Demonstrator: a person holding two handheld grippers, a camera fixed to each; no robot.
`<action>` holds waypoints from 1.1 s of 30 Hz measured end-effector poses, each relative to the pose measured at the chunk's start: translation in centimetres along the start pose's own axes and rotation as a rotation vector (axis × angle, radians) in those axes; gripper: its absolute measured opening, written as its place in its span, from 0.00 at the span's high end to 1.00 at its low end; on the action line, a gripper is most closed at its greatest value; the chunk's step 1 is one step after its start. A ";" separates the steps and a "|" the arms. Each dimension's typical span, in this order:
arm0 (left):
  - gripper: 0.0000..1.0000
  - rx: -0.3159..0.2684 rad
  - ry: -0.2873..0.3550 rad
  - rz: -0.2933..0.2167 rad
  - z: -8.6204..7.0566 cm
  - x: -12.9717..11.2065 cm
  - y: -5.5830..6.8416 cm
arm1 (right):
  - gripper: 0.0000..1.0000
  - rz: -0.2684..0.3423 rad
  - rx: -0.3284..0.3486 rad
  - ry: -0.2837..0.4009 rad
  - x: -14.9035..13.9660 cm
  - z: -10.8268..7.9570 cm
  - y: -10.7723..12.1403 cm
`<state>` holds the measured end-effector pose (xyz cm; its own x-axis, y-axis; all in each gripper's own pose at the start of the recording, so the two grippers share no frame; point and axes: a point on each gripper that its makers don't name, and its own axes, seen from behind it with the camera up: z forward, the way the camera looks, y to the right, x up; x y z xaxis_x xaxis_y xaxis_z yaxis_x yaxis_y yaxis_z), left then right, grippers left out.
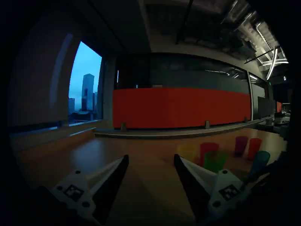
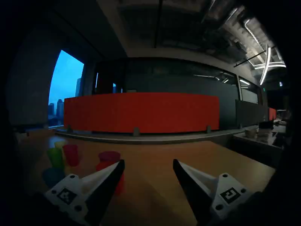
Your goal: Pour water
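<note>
Several cups (image 1: 215,160) right of left gripper (image 1: 151,157)

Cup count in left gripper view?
6. Yellow cup, pink cup and green cup clustered centre-right; purple cup, red cup and teal cup farther right. Dim light, so more may be hidden.
</note>
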<state>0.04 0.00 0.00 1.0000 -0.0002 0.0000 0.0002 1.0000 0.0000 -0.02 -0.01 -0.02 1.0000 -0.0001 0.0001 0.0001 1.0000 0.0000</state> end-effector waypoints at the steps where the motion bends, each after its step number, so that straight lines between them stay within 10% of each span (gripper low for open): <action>1: 0.12 0.000 0.000 0.000 0.0 0.0 0.0 | 0.00 0.000 0.000 0.000 0.0 0.0 0.0; 33: 0.12 -0.020 0.006 -0.016 0.2 1.0 0.5 | 0.00 -0.014 0.019 -0.005 0.4 0.3 -0.4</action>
<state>1.04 0.53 0.18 0.9999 -0.0159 -0.0054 0.0158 0.9997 -0.0197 0.34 -0.37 0.31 0.9999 -0.0138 0.0053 0.0137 0.9997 0.0187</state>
